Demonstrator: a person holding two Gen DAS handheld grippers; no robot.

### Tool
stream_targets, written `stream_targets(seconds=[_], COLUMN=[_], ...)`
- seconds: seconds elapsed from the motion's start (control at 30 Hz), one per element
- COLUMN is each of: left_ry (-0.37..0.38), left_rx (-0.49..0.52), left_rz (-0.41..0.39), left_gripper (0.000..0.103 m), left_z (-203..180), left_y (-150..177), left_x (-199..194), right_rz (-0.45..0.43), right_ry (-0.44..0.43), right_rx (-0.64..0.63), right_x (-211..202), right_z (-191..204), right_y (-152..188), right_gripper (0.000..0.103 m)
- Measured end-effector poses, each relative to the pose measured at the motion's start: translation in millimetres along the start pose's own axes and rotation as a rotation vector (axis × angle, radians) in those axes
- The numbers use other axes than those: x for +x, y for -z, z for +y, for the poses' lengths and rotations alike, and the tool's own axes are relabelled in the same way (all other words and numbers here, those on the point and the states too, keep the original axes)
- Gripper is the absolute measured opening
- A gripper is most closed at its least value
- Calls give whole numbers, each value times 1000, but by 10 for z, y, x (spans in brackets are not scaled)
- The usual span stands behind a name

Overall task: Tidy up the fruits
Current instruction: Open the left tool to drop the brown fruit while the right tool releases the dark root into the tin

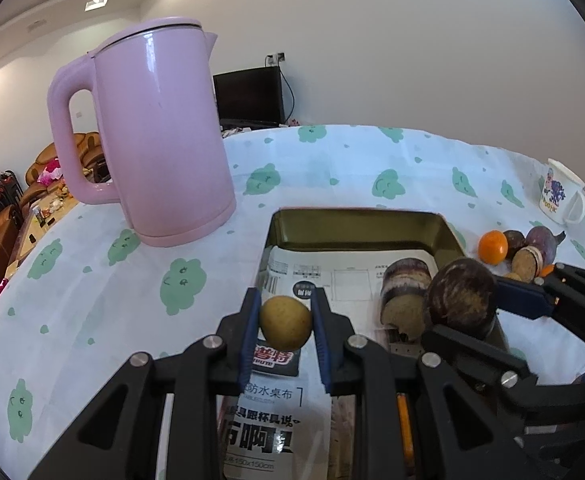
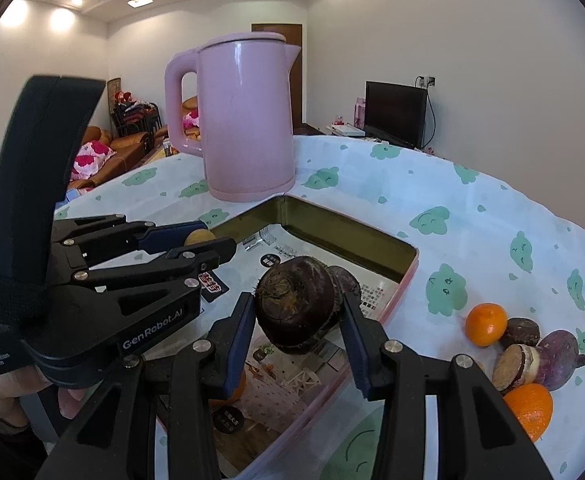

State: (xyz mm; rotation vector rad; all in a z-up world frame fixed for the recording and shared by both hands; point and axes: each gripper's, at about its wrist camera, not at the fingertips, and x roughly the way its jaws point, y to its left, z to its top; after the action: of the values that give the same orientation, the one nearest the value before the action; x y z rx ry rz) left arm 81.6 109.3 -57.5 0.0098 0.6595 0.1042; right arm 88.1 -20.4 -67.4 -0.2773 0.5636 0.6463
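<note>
My left gripper (image 1: 286,304) is shut on a small round yellow-brown fruit (image 1: 285,326), held over the near part of the tray (image 1: 356,232). The right wrist view shows that same gripper (image 2: 214,238) at the left with the yellow fruit (image 2: 199,237) between its blue pads. My right gripper (image 2: 298,304) is shut on a dark purple round fruit (image 2: 298,312) above the tray's paper lining. In the left wrist view it (image 1: 478,314) comes in from the right with the purple fruit (image 1: 462,298). A cut dark piece (image 1: 406,292) lies in the tray.
A tall pink kettle (image 1: 152,132) stands just behind the tray's far left corner. Right of the tray on the cloth lie two oranges (image 2: 486,324) (image 2: 530,410) and several purple cut pieces (image 2: 520,362). A white mug (image 1: 560,196) stands far right. Another orange (image 2: 232,388) lies in the tray.
</note>
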Motion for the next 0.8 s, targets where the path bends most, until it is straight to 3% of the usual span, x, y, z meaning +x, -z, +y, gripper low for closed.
stream_targets(seconds=[0.5,0.63,0.7,0.8], left_ry=[-29,-29,-105,-64], left_rx=[20,21,-9,-52], left_rz=[-4,-18,-41,-73], left_gripper=[28,33,74,82], left_z=[-35,-32,7,106], left_y=[11,17,21,33], left_x=[5,-23,-69,-135], right_rz=[36,25,15,-18], right_ry=[-19,-4,1,7], right_rx=[15,18,26,51], right_x=[67,48,30,-39], right_z=[-38,-45,-51,-92], right_y=[8,5,6,13], right_gripper=[45,48,50,64])
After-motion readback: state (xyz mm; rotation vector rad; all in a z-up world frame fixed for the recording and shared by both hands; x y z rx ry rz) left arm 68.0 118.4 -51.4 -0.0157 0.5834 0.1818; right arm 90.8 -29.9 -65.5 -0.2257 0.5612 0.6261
